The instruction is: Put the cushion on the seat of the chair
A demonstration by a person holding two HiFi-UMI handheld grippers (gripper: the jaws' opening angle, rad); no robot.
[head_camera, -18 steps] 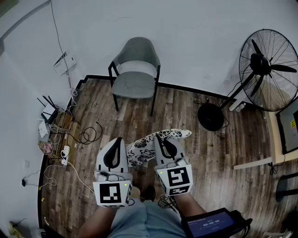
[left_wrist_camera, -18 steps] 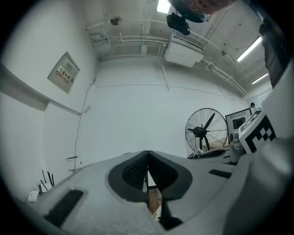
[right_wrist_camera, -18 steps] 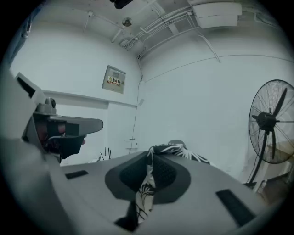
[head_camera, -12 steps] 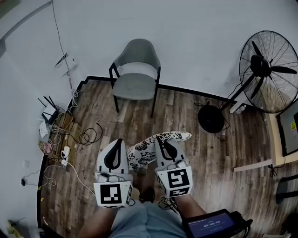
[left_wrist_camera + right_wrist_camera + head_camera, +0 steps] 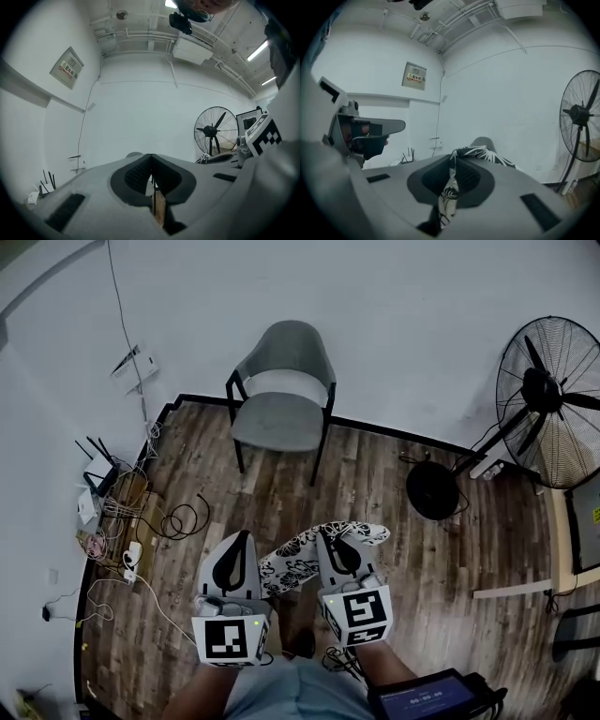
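Observation:
The grey chair (image 5: 278,418) stands against the far wall with its seat bare. The black-and-white flowered cushion (image 5: 300,554) hangs above the wooden floor, between my two grippers. My right gripper (image 5: 323,532) is shut on the cushion's edge. In the right gripper view the fabric (image 5: 480,152) runs out from between the jaws of the right gripper (image 5: 452,161), with the chair (image 5: 483,141) behind it. My left gripper (image 5: 246,535) is beside the cushion's left end. In the left gripper view the left gripper (image 5: 151,157) is shut, with no fabric between the pads.
A large pedestal fan (image 5: 553,404) stands at the right, its round base (image 5: 433,489) on the floor. Routers and tangled cables (image 5: 103,512) lie along the left wall. A tablet (image 5: 427,697) sits by my right forearm. Wooden floor lies between me and the chair.
Both grippers and the cushion sit a little lower in the head view, and the fan has slid right. The right gripper's hold on the cushion is unchanged.

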